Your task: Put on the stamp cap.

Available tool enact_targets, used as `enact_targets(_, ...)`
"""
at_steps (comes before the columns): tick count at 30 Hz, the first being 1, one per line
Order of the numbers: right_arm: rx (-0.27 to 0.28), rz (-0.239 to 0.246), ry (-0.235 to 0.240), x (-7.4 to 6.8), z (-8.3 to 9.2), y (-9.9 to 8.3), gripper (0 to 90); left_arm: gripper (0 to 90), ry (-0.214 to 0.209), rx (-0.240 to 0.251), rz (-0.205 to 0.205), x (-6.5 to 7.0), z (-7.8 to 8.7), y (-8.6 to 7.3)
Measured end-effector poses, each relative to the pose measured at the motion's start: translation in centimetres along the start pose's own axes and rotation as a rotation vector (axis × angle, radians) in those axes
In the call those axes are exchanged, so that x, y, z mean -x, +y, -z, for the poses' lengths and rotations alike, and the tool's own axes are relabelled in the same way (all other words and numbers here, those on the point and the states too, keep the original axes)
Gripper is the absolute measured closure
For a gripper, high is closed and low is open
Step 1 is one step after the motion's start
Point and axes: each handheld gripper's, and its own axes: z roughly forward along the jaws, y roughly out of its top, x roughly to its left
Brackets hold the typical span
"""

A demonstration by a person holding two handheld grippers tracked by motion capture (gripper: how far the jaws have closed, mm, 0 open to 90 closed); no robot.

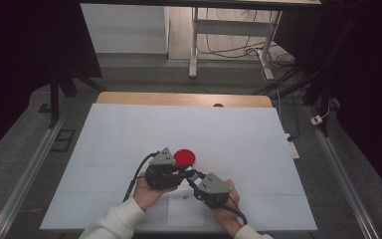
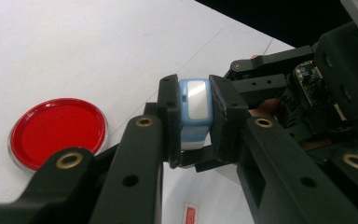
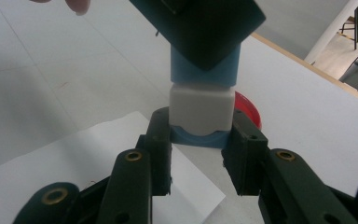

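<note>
A small blue-and-white block [image 2: 195,105] hangs just above the table between both grippers. My left gripper [image 2: 195,121] is shut on its blue upper part, one jaw on each side. My right gripper [image 3: 198,140] is shut on the block's lower end, below the white middle section [image 3: 200,109]. In the high view the left gripper [image 1: 184,174] and right gripper [image 1: 194,178] meet tip to tip near the table's front, each held in a hand. A round red dish [image 1: 184,157] lies flat on the table just behind them.
The table is covered by a white board [image 1: 129,134]. A loose white sheet [image 1: 184,213] with a small red mark [image 1: 185,197] lies under the grippers at the front edge. Metal frame legs and cables stand on the floor beyond the table's far wooden edge [image 1: 184,98].
</note>
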Motion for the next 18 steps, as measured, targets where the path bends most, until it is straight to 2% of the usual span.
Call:
enact_targets(10,0.002,-0.017,0.029,0.32,0.13,-0.13,62.5,75.5,-0.002,0.009,-0.012,0.12,0.22,0.11)
enact_targets(18,-0.010,-0.065,0.073,0.98,0.18,-0.42,50.7,75.5,0.005,0.024,-0.013,-0.05,0.57,0.19)
